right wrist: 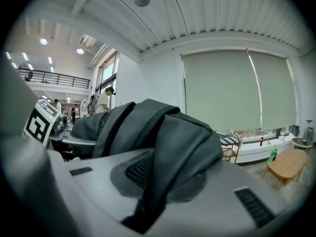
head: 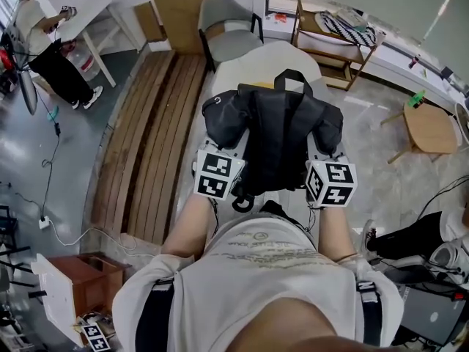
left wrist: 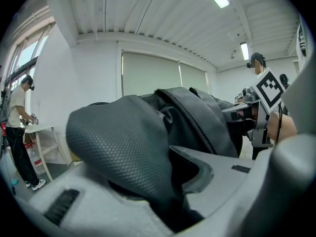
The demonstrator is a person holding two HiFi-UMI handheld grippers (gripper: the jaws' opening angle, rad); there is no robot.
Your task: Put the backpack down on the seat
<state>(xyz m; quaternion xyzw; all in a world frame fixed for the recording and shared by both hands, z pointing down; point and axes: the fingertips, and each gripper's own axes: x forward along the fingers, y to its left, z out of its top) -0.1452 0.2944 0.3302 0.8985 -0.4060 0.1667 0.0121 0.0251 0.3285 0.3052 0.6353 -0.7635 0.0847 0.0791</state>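
Observation:
A black backpack (head: 275, 127) hangs in front of me, held up by both grippers above a cream padded seat (head: 267, 64). My left gripper (head: 233, 144) is shut on the backpack's left side, its marker cube near my body. My right gripper (head: 322, 144) is shut on the right side. In the left gripper view, textured black fabric (left wrist: 128, 142) is pinched between the grey jaws of the left gripper (left wrist: 173, 181). In the right gripper view, a fold of the backpack (right wrist: 173, 142) runs down between the jaws of the right gripper (right wrist: 158, 191). The jaw tips are hidden under fabric in the head view.
A grey chair (head: 227, 28) stands behind the cream seat. Long wooden slats (head: 154, 138) lie on the floor to the left. A wooden shelf (head: 333, 39) and a small wooden table (head: 429, 127) stand to the right. A person (head: 44, 42) stands by a white table far left.

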